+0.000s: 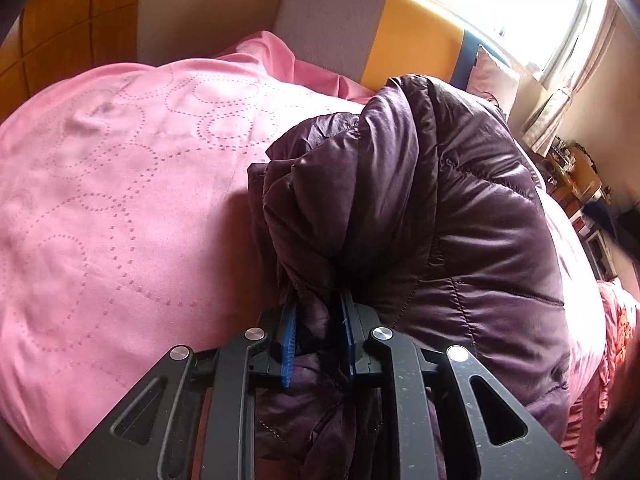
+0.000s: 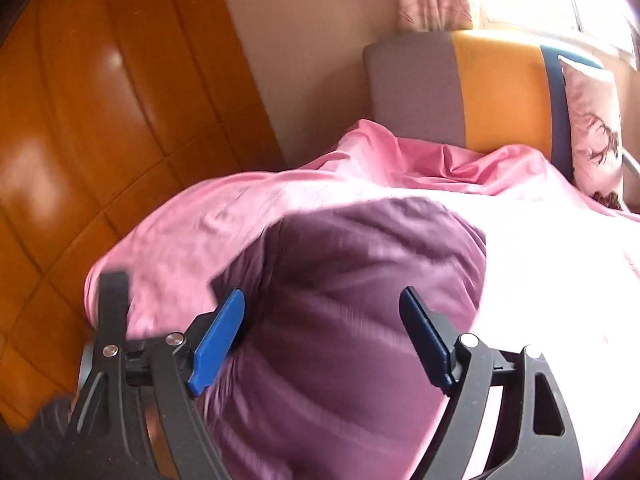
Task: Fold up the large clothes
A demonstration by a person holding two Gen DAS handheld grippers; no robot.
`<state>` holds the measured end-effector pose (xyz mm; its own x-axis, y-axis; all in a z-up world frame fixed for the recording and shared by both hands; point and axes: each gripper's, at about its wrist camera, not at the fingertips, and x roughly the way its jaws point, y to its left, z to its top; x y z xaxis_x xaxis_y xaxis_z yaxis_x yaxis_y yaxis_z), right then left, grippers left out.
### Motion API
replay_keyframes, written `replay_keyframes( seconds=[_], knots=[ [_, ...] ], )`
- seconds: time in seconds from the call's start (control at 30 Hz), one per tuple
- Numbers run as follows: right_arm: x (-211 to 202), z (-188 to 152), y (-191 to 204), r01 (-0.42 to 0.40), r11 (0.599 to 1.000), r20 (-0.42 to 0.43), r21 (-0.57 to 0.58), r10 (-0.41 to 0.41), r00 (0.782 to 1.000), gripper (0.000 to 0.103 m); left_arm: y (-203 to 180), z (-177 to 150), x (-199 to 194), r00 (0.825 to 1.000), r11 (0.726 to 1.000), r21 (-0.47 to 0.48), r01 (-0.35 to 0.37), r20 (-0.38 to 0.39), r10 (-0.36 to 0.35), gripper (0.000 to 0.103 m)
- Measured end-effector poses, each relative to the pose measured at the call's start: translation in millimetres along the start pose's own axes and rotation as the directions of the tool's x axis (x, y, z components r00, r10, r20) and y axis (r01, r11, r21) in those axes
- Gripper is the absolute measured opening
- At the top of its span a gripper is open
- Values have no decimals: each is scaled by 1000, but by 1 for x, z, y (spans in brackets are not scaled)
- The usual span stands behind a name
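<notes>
A dark purple quilted puffer jacket (image 1: 440, 208) lies bunched on a bed with a pink cover (image 1: 112, 200). My left gripper (image 1: 320, 320) is shut on a thick fold of the jacket, with cloth pinched between the blue pads and hanging below them. In the right wrist view the jacket (image 2: 352, 320) is blurred and fills the space in front of my right gripper (image 2: 322, 312). The right gripper is open and empty, its blue fingers (image 2: 218, 344) spread wide just above the jacket.
A grey, orange and blue headboard (image 2: 492, 88) stands at the far end of the bed with a patterned pillow (image 2: 592, 128) against it. An orange wooden wardrobe (image 2: 100, 120) is at left. A bright window (image 1: 520, 8) and cluttered shelves (image 1: 572, 176) are at right.
</notes>
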<state>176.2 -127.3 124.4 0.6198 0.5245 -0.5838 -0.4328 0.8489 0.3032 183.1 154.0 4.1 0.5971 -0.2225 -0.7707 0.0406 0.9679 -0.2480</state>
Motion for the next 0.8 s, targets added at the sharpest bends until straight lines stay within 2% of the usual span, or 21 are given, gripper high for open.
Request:
replay_keyframes(
  seconds=[0.13, 0.23, 0.3, 0.43, 0.57, 0.67, 0.77, 0.8],
  knots=[
    [69, 20, 17, 80, 997, -75, -9, -80, 994, 80, -1, -4, 1, 1000, 1000, -10, 13, 5, -13, 17],
    [123, 21, 8, 140, 990, -191, -35, -144, 971, 88, -6, -12, 4, 1000, 1000, 3, 9, 9, -9, 17],
    [135, 20, 4, 165, 986, -214, -39, -169, 962, 90, -5, -14, 7, 1000, 1000, 2, 17, 12, -17, 17],
    [161, 4, 9, 217, 972, -239, -89, -232, 943, 94, 9, -16, 18, 997, 995, -59, 74, -1, -74, 17],
    [172, -6, 11, 242, 965, -272, -104, -261, 926, 96, 14, -17, 23, 997, 994, -80, 72, 0, -72, 17],
    [165, -8, 13, 222, 972, -256, -82, -236, 937, 96, 17, -14, 22, 997, 992, -102, 77, -3, -78, 18],
    [133, -5, 4, 131, 991, -204, 16, -125, 971, 97, 16, -13, 18, 998, 994, -94, 57, -1, -57, 22],
    [115, -4, -2, 95, 994, -162, 60, -84, 983, 98, 16, -13, 17, 999, 995, -90, 44, 0, -44, 27]
  ],
)
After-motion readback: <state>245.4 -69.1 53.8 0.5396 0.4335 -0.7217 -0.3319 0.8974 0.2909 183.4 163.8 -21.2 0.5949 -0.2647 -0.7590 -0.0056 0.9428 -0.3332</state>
